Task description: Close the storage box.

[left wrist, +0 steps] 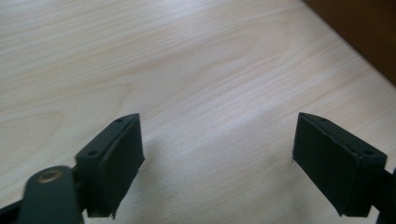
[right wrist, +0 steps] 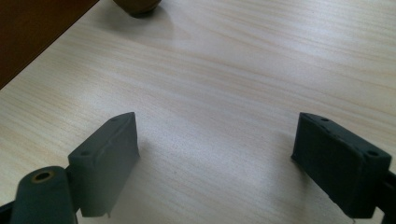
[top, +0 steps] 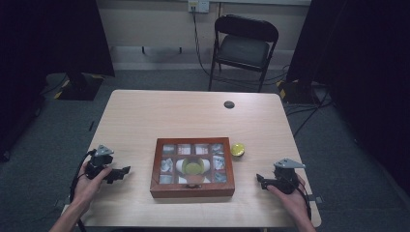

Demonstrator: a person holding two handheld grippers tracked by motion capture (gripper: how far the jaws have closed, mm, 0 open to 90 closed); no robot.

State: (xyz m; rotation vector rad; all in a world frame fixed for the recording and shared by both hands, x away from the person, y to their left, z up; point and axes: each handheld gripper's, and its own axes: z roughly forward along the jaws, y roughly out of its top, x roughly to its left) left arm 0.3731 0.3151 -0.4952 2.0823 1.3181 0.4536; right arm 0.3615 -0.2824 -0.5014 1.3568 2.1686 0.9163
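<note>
A brown wooden box (top: 192, 189) with a glass-paned lid divided into small compartments sits at the front middle of the table; a pale bowl or cup with a green inside shows through its centre. A small yellow-green round object (top: 237, 150) rests just right of the box. My left gripper (top: 121, 172) rests on the table to the left of the box, held in a hand, its jaws wide apart over bare wood (left wrist: 217, 149). My right gripper (top: 261, 180) lies to the right of the box, also open over bare wood (right wrist: 215, 149). The box's brown side (right wrist: 32, 32) shows in the right gripper view.
The light wooden table (top: 159, 116) has a dark round grommet (top: 229, 104) near its far edge. A black folding chair (top: 244, 46) stands behind the table. Dark curtains hang at both sides, and cables run on the grey carpet.
</note>
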